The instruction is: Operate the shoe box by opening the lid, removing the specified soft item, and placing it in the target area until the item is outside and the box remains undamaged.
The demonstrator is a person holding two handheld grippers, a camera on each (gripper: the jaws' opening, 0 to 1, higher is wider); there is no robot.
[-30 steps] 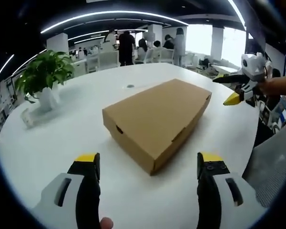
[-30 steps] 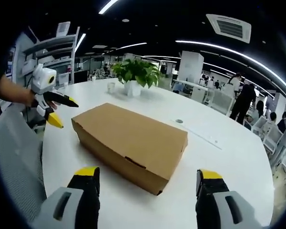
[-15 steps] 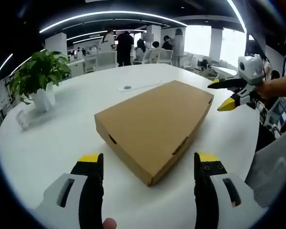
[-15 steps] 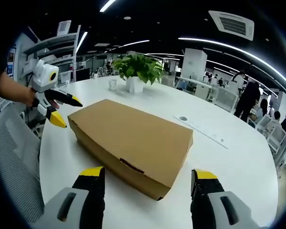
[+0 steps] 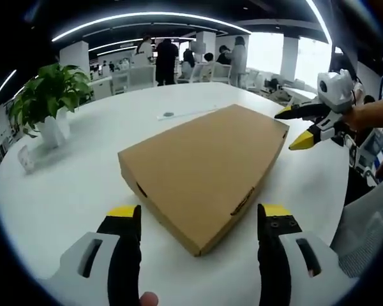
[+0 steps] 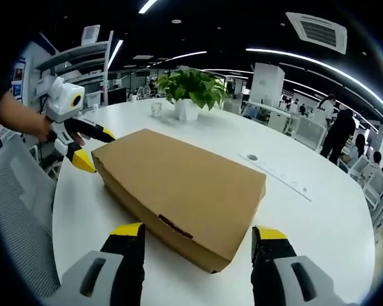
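A shut brown cardboard shoe box (image 5: 204,162) lies flat on the round white table (image 5: 70,191); its lid is down and the soft item is hidden. My left gripper (image 5: 198,213) is open, its yellow-tipped jaws spread just short of the box's near corner. In the right gripper view the same box (image 6: 179,182) lies ahead of my open right gripper (image 6: 198,231). The right gripper (image 5: 287,129) also appears at the box's far right corner in the left gripper view, jaws apart. The left gripper (image 6: 97,151), held by a hand, hovers open at the box's left corner.
A potted green plant (image 5: 45,95) stands on the table's left side, also seen as the plant (image 6: 191,89) behind the box, with a small cup (image 6: 156,109) beside it. A grey mesh chair (image 6: 19,217) sits at the table edge. People stand far behind.
Both cameras have moved closer to the box, which looks larger. Each gripper now sits nearer a box corner. The box itself has not moved and stays shut.
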